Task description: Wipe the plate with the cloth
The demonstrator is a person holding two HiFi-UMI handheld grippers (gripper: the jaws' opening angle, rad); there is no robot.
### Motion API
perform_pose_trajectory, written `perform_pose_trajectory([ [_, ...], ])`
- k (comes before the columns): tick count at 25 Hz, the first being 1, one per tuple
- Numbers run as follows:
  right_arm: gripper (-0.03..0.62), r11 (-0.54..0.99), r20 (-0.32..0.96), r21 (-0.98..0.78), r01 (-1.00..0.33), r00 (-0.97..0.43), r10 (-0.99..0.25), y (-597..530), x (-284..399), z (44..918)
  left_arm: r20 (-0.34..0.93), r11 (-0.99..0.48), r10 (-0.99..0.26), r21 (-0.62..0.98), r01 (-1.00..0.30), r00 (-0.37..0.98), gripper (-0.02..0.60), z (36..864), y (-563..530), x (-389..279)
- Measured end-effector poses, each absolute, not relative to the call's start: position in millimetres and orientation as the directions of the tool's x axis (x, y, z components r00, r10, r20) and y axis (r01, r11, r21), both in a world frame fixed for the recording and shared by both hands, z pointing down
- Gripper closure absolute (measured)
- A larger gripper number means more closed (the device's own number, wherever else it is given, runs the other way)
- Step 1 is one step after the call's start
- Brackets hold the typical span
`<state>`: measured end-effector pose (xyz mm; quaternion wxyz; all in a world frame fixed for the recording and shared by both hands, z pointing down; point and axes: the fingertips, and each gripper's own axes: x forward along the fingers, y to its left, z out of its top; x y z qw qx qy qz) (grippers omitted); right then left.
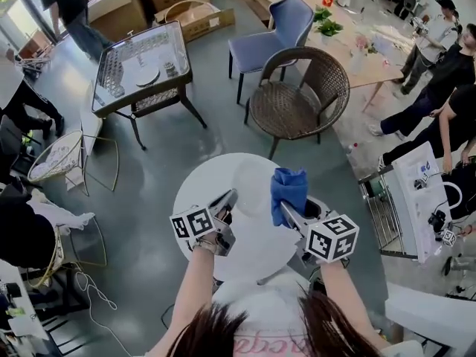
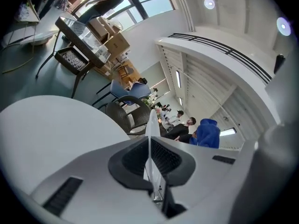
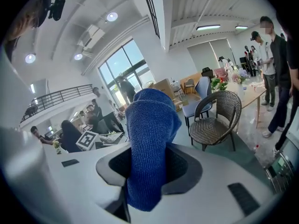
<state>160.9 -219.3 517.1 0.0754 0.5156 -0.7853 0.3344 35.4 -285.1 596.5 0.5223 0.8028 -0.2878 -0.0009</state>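
My left gripper (image 1: 229,198) is shut on the rim of a white plate (image 1: 254,187) and holds it lifted above the round white table (image 1: 201,192). In the left gripper view the plate (image 2: 152,125) shows edge-on, a thin upright blade pinched between the dark pads (image 2: 128,160). My right gripper (image 1: 287,208) is shut on a blue cloth (image 1: 290,188) bunched up just right of the plate. That cloth (image 3: 148,139) fills the gap between the jaws in the right gripper view, and also appears as the blue cloth (image 2: 208,133) in the left gripper view.
A wicker chair (image 1: 297,99) and a blue chair (image 1: 271,32) stand beyond the round table. A glass-top table (image 1: 141,65) is at the far left, a wooden table (image 1: 357,43) with people at the far right, and a metal cart (image 1: 394,210) close on the right.
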Motion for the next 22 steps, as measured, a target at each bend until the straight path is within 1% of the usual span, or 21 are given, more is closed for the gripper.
perform_pose_trajectory([
  [4, 0.441, 0.281, 0.416, -0.436, -0.855, -0.468, -0.780, -218.6, 151.3, 495.2, 0.275, -0.343, -0.473, 0.818, -0.463, 0.837, 0.561, 569.8, -271.7, 30.8],
  [7, 0.441, 0.311, 0.392, -0.438, -0.843, -0.491, -0.778, -217.9, 137.1, 485.2, 0.317, -0.434, -0.460, 0.735, -0.521, 0.830, 0.561, 552.7, -260.7, 30.2],
  [9, 0.441, 0.336, 0.377, -0.436, -0.835, -0.509, -0.774, -220.5, 125.5, 478.4, 0.321, -0.499, -0.457, 0.680, -0.538, 0.830, 0.561, 535.0, -257.2, 33.5],
  [12, 0.441, 0.375, 0.350, -0.417, -0.828, -0.527, -0.774, -228.5, 105.9, 462.8, 0.279, -0.552, -0.462, 0.652, -0.520, 0.842, 0.561, 507.1, -252.2, 36.6],
  [17, 0.441, 0.436, 0.300, -0.353, -0.828, -0.541, -0.786, -241.0, 80.2, 434.0, 0.231, -0.592, -0.476, 0.629, -0.504, 0.848, 0.561, 479.5, -243.4, 34.5],
  [22, 0.441, 0.448, 0.306, -0.301, -0.842, -0.530, -0.791, -241.2, 75.1, 430.6, 0.184, -0.631, -0.478, 0.608, -0.482, 0.859, 0.561, 460.6, -232.3, 36.1],
])
